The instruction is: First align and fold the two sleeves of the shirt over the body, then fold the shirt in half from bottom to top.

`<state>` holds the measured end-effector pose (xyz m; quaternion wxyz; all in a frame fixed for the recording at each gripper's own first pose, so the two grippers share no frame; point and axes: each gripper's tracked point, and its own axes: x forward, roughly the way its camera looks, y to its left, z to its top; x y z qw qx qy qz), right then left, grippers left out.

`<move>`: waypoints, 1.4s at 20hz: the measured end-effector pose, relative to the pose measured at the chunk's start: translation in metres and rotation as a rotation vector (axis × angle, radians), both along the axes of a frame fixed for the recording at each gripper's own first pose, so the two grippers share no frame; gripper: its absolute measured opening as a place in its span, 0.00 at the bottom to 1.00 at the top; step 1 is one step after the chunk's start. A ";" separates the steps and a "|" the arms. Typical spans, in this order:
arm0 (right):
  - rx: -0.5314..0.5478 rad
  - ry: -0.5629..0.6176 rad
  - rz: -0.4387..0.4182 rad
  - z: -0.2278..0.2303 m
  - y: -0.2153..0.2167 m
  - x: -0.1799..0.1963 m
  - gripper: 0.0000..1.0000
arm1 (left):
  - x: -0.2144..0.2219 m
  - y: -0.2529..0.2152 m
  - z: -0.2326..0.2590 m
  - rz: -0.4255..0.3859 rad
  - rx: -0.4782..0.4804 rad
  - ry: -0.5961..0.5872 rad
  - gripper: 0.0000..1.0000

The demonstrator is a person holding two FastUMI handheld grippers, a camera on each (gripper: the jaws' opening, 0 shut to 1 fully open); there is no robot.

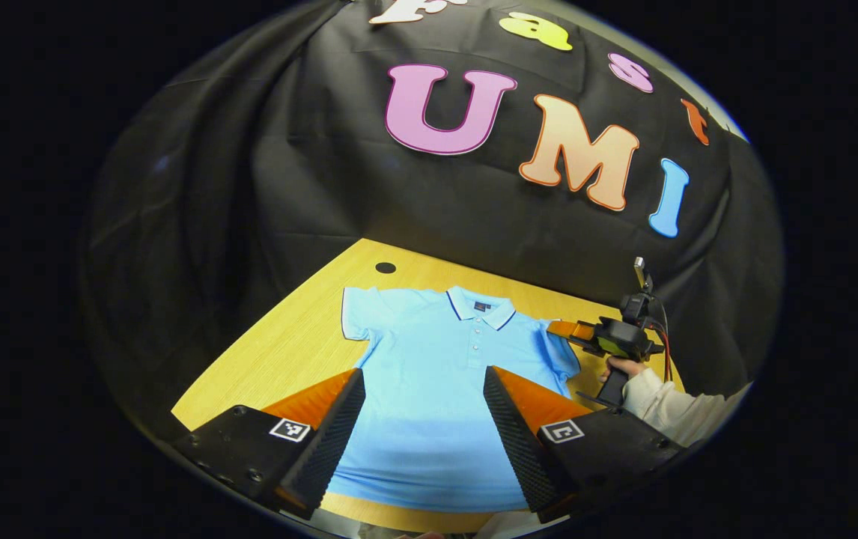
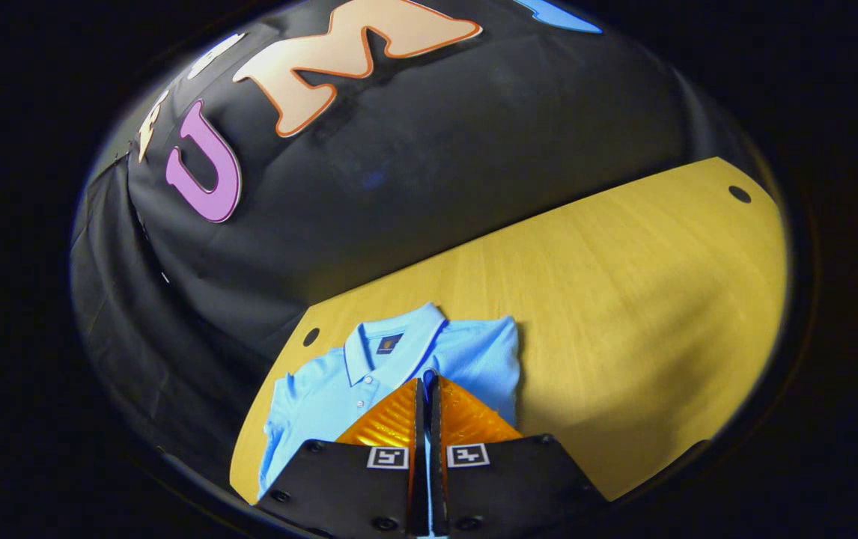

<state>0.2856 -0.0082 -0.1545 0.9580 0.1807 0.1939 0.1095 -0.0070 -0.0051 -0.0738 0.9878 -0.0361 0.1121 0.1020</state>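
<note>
1. Fingers of the left gripper [image 1: 423,419] stand wide apart, holding nothing, above the shirt's [image 1: 436,374] body.
2. Right gripper [image 2: 427,389] is pinched nearly closed on the right sleeve [image 2: 493,352]; a sliver of fabric shows between the fingers.
3. Shirt lies flat near the table's [image 2: 624,299] back edge.
4. Left sleeve [image 1: 358,314] is still spread; I judge the first sleeve fold is only starting, with the bottom-to-top fold left.
5. Bare table lies open on both sides.

The polo shirt [image 1: 429,374] is soft matt knit cloth, smooth and nearly wrinkle-free. Under it, the tabletop [image 2: 624,299] looks like wood-grain laminate with a low sheen. Behind the shirt, the booth wall [image 1: 287,187] is matt, creased cloth.
</note>
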 end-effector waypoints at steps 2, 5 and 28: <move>0.021 0.019 0.025 -0.010 0.020 -0.002 0.04 | 0.002 0.000 0.004 -0.003 -0.005 -0.019 0.95; -0.020 0.015 0.056 -0.022 0.038 -0.005 0.08 | 0.006 0.004 0.007 0.002 0.008 -0.035 0.95; -0.337 -0.003 -0.227 0.010 -0.016 -0.205 0.97 | 0.188 0.151 0.007 -0.117 0.062 -0.030 0.95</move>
